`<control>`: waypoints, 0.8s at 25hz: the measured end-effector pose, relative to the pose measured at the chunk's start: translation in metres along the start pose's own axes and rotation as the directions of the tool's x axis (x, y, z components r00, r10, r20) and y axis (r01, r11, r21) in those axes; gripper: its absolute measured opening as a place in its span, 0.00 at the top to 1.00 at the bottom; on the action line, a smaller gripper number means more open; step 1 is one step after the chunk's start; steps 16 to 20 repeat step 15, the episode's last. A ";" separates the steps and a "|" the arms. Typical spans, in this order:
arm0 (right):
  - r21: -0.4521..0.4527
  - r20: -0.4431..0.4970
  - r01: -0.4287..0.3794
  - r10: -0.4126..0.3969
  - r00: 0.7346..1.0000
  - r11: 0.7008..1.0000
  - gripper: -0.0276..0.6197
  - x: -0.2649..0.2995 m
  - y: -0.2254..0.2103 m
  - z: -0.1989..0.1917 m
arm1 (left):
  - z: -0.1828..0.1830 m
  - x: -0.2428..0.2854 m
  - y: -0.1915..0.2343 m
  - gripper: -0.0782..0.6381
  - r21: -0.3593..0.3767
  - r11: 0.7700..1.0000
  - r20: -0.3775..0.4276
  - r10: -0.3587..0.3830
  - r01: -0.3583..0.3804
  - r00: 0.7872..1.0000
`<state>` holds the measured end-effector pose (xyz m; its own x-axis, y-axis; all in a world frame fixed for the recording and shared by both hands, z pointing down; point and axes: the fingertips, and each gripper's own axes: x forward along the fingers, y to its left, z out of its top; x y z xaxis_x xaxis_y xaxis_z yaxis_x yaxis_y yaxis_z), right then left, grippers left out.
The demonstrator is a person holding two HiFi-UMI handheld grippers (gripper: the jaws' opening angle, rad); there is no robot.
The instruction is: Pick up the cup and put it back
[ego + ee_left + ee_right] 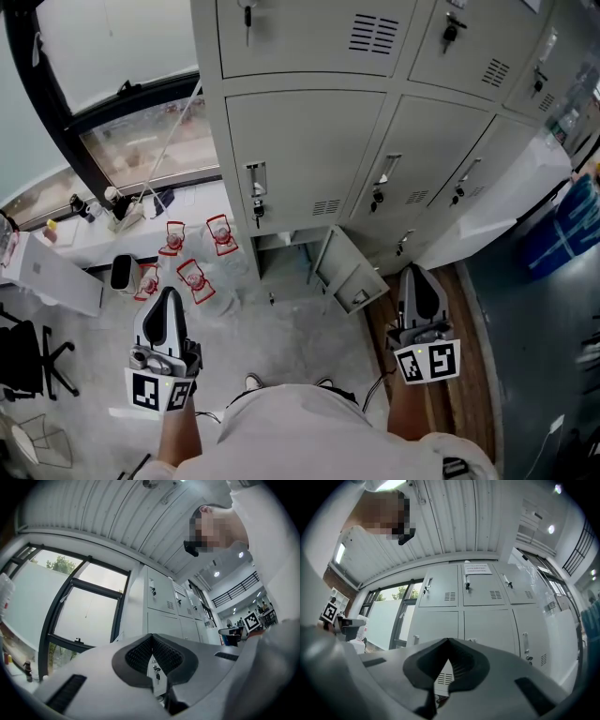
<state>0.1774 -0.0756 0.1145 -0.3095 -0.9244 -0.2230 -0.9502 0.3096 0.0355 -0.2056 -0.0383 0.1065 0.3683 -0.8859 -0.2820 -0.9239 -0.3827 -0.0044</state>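
No cup shows in any view. In the head view my left gripper [170, 300] hangs low in front of the person's body, above the grey floor, pointing toward the water bottles [194, 275]. My right gripper [418, 276] is held at the same height, beside the open bottom locker door [351, 277]. Both point at the grey lockers [309, 141]. In the left gripper view the left gripper [152, 637] has its pads pressed together with nothing between them. The right gripper [449, 641] looks the same in its own view, shut and empty.
Several clear water bottles with red labels stand on the floor left of the lockers. A black office chair [33, 361] and a white box [56, 274] are at far left. A window [141, 131] runs behind them. Wooden flooring [464, 319] and a blue object [567, 230] lie right.
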 end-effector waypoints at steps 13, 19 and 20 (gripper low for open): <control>-0.006 -0.011 -0.011 0.011 1.000 1.000 0.93 0.000 0.005 -0.002 | -0.003 0.000 -0.002 0.86 -0.005 1.000 -0.002 -0.004 0.004 1.000; -0.008 -0.009 -0.010 0.010 1.000 1.000 0.93 -0.001 0.005 -0.001 | -0.002 0.000 -0.002 0.86 0.003 1.000 -0.001 -0.006 0.006 1.000; -0.008 -0.009 -0.010 0.010 1.000 1.000 0.93 -0.001 0.005 -0.001 | -0.002 0.000 -0.002 0.86 0.003 1.000 -0.001 -0.006 0.006 1.000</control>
